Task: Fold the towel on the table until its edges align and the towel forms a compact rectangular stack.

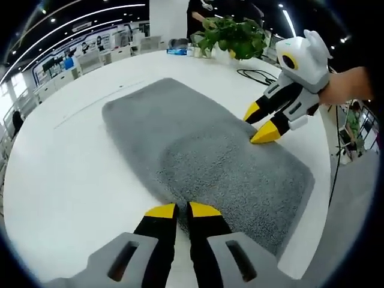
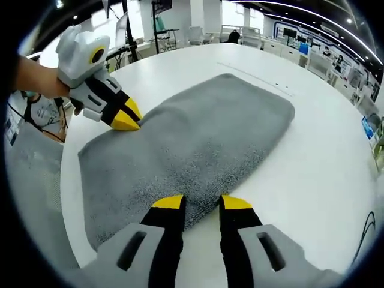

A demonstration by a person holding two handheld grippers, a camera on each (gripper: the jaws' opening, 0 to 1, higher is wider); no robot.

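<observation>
Grey towel [image 1: 210, 150] flat mid-frame on white worktop [image 1: 72, 168]; left tongs [image 1: 183, 210] nearly together, right tongs [image 2: 201, 203] apart, at opposite long edges, likely poised for fold.

a potted plant [image 1: 231, 35] is standing at the far edge of my table, a black cable [image 1: 259, 75] is lying looped near it, and desks [image 1: 96, 57] are lining the room behind.
</observation>
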